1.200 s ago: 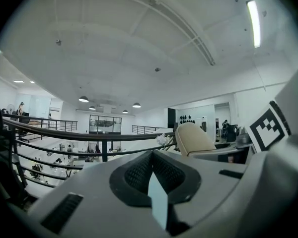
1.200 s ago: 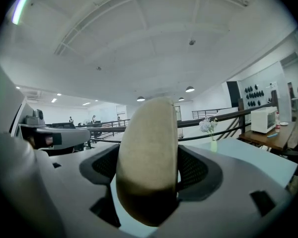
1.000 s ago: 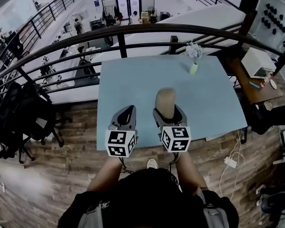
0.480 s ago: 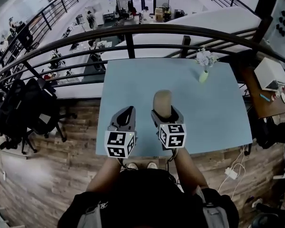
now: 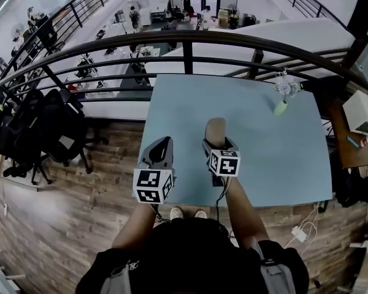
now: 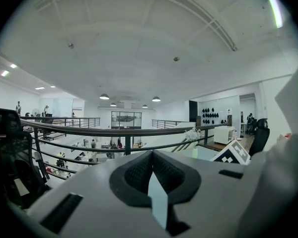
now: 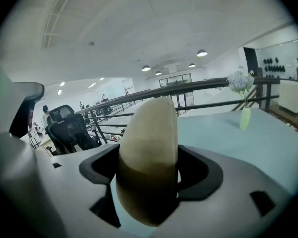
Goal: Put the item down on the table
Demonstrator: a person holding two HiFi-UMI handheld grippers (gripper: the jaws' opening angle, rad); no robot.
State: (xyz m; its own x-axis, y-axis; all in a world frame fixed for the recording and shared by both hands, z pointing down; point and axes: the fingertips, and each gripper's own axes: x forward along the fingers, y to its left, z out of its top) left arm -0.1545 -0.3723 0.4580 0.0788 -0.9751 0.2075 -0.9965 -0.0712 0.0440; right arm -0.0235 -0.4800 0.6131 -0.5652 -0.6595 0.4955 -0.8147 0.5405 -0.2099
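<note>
**Head view.** The left tool [image 5: 161, 144] and right tool [image 5: 218, 147] are held side by side over the near part of the pale blue worktop [image 5: 276, 158]. A beige rounded item [image 5: 215, 129] is seen projecting from the right tool. A small vase [image 5: 281, 107] is set well apart, at the far right.

**Left gripper view.** The jaws are brought together, with nothing gripped.

**Right gripper view.** The item is clamped between the jaws, over the worktop.

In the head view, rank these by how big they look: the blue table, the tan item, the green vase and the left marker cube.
1. Blue table, by far.
2. Left marker cube, though nearness to the camera inflates it.
3. Tan item, its base hidden; ranking against the cube is unsure.
4. Green vase.
</note>
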